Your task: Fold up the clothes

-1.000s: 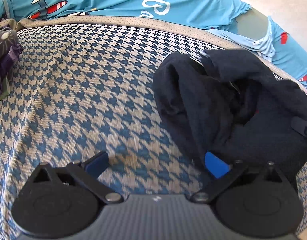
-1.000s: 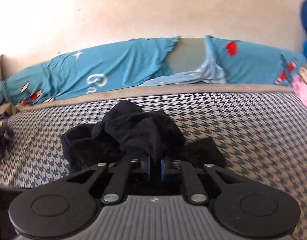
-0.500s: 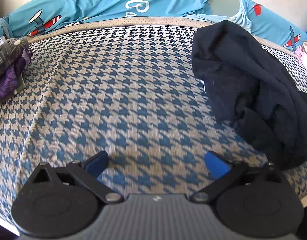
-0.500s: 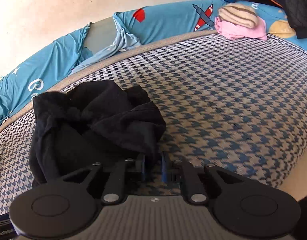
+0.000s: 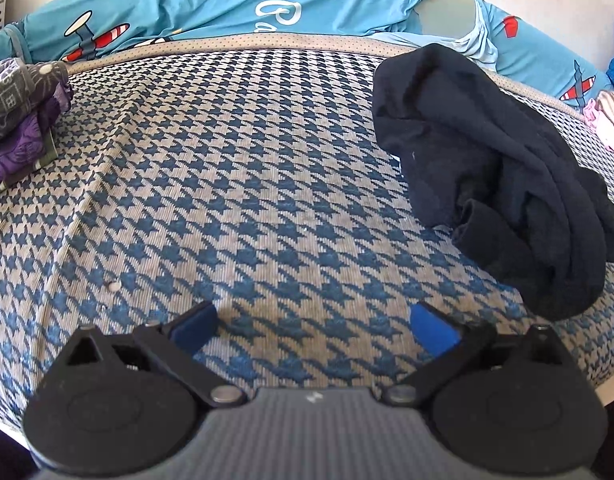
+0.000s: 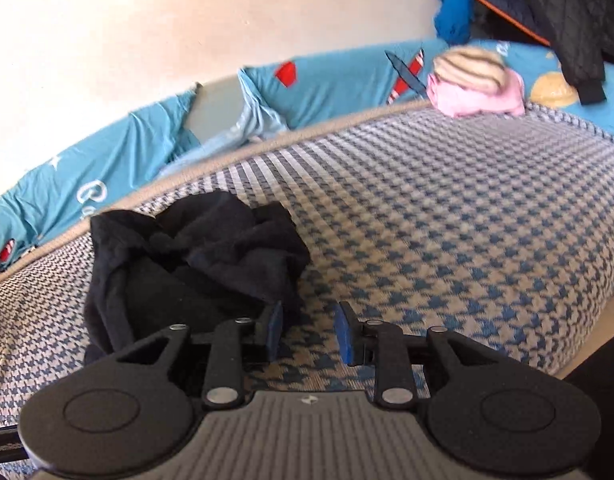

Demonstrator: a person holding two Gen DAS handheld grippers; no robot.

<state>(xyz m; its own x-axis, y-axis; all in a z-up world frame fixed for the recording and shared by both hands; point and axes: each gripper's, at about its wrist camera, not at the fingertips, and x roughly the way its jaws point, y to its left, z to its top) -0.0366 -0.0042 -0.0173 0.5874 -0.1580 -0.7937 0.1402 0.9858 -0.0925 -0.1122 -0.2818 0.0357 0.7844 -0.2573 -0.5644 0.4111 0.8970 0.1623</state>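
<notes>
Black garment crumpled on houndstooth mattress, near far edge. Left hand-held gripper spread wide over bare mattress, holding nothing. Right hand-held gripper parted, empty, its left pad just beside garment's near edge.

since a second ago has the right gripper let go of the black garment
Yes. The right gripper was shut on the black garment; now its jaws stand apart over the houndstooth mattress, and the garment lies crumpled to their left.

Houndstooth bed under crumpled black garment
</notes>
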